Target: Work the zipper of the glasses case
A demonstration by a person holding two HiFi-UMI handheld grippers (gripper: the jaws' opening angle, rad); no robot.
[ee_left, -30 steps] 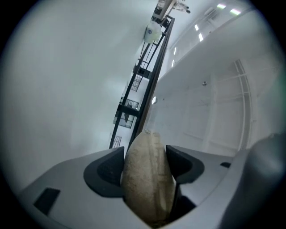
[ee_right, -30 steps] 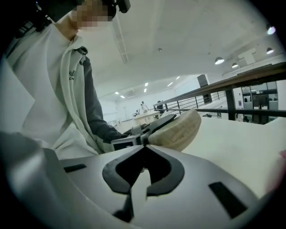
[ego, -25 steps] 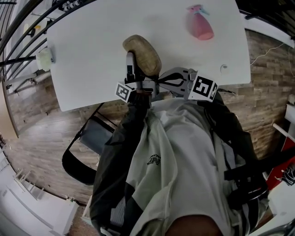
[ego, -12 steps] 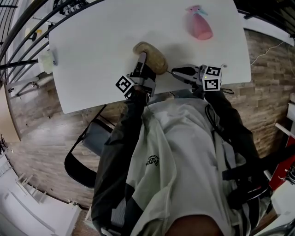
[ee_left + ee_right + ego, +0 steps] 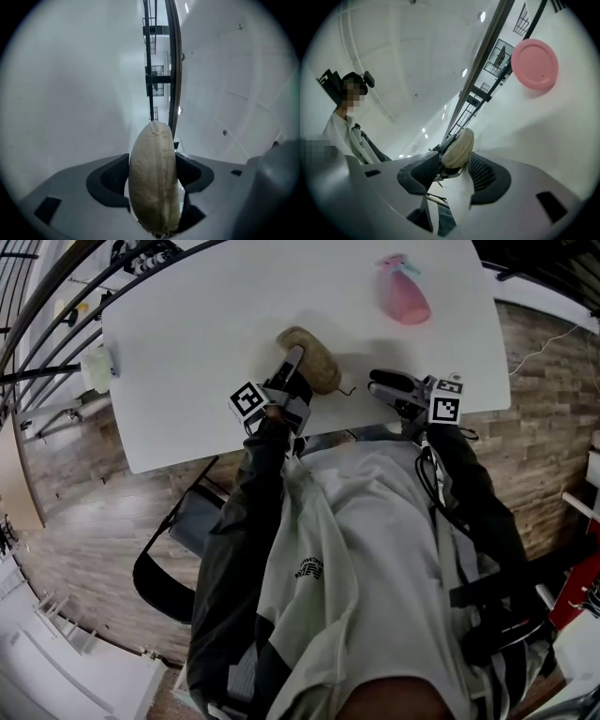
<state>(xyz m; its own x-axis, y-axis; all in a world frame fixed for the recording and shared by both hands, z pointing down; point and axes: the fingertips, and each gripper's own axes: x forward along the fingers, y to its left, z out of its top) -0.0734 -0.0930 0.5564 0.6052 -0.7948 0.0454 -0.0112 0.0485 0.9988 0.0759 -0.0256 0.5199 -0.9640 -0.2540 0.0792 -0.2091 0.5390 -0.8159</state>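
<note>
The tan fabric glasses case (image 5: 309,354) lies on the white table (image 5: 206,343), near its front edge. My left gripper (image 5: 292,367) is shut on the case's near end. In the left gripper view the case (image 5: 152,154) fills the gap between both pads. A thin dark zipper cord (image 5: 347,390) trails from the case's right side. My right gripper (image 5: 377,382) hovers to the right of the case, apart from it. Its jaws are opening with nothing between them. In the right gripper view the case (image 5: 459,147) shows beyond the open jaws.
A pink spray bottle (image 5: 403,292) lies at the table's far right; its round base (image 5: 534,64) shows in the right gripper view. A white clamp-like object (image 5: 94,367) sits on the table's left edge. A black chair (image 5: 178,540) stands below the front edge.
The right gripper drew away to the right from the case and its jaws parted. The left gripper shifted slightly, still holding the case, which turned on the table.
</note>
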